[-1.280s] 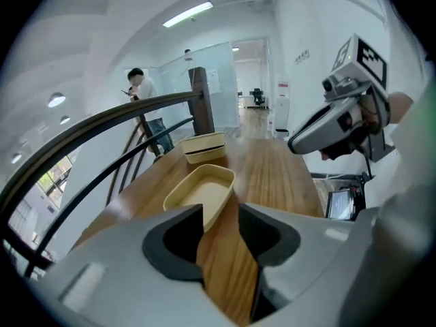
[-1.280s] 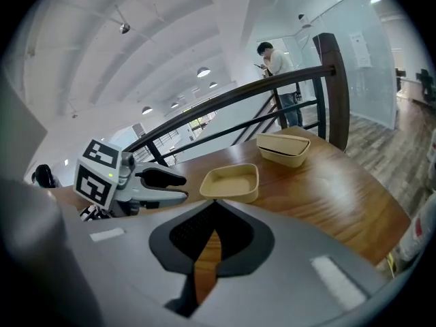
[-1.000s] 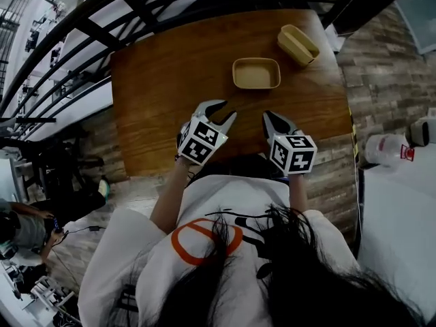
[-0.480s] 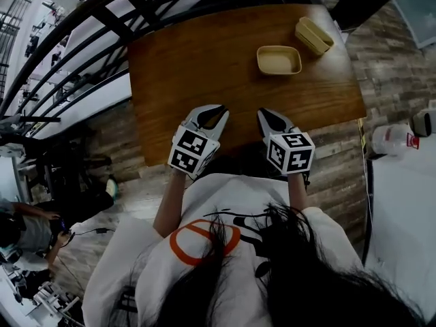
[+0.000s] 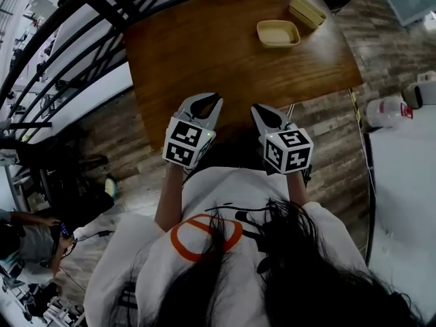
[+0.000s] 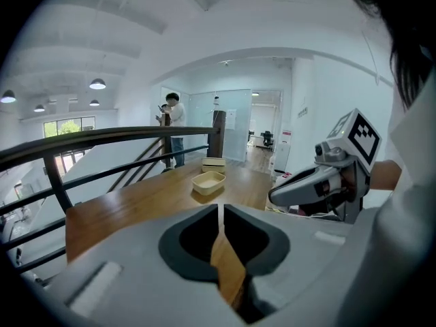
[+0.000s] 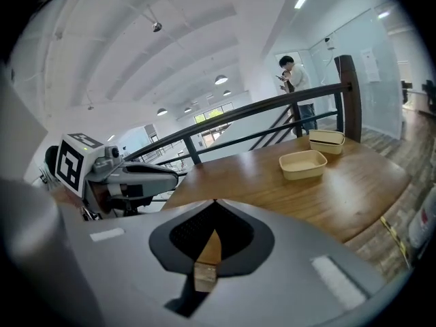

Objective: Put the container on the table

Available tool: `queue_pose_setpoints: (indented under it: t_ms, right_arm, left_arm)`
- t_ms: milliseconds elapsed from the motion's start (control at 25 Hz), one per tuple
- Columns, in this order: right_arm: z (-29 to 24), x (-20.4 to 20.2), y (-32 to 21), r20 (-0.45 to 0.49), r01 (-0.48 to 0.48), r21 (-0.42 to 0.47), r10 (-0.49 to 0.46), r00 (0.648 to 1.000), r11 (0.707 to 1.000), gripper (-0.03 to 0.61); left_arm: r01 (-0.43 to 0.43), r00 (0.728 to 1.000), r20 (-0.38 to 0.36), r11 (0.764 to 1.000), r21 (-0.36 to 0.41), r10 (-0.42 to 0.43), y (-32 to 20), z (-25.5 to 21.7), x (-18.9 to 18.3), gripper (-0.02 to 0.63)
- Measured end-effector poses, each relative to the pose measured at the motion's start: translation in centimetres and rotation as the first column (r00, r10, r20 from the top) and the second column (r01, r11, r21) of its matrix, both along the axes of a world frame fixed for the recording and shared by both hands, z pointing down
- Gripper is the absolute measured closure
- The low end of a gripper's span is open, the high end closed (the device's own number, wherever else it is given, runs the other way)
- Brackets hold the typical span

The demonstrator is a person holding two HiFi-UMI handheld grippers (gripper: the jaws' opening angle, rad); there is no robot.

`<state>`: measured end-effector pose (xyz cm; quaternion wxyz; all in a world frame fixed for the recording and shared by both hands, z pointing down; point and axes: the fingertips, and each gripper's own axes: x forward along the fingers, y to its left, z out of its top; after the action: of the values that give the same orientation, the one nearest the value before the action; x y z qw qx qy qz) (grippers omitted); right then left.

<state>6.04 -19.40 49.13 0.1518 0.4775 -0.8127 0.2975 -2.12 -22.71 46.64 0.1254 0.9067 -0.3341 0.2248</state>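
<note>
An open tan container [image 5: 277, 33] [image 6: 208, 182] [image 7: 303, 163] sits on the far right part of the wooden table [image 5: 204, 53]. Just behind it stands a short stack of the same containers [image 5: 306, 10] [image 6: 213, 164] [image 7: 326, 140]. My left gripper [image 5: 218, 99] [image 6: 220, 206] hangs over the table's near edge, shut and holding nothing. My right gripper [image 5: 253, 107] [image 7: 214, 201] is beside it at the same edge, also shut and holding nothing. Both are far short of the container.
A dark metal railing [image 5: 75, 39] runs along the table's left and far sides. A white bottle [image 5: 388, 111] stands on the plank floor to the right, next to a white surface [image 5: 402, 216]. A person [image 6: 174, 114] stands beyond the table.
Both grippers have drawn back from over the table to its near edge, still shut. The table and containers now lie farther off and higher in the head view.
</note>
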Motion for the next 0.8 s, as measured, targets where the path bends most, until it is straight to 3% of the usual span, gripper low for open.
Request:
queue_pose_setpoints:
  t_ms: [520,800]
  right_arm:
    - [0.2,-0.3,4.7,-0.034,0.062,-0.021,-0.062,0.997,0.998,0.56]
    - [0.4,1.9,8.1,-0.042,0.098,-0.034,-0.099,0.994,0.995,0.56]
  left_arm:
    - [0.042,0.997,-0.058,0.999,-0.018,-0.043,4.4,0.0,0.3,0.614]
    - [0.09,0.994,-0.055,0.996,-0.013,-0.09,7.3,-0.8,1.9,0.614]
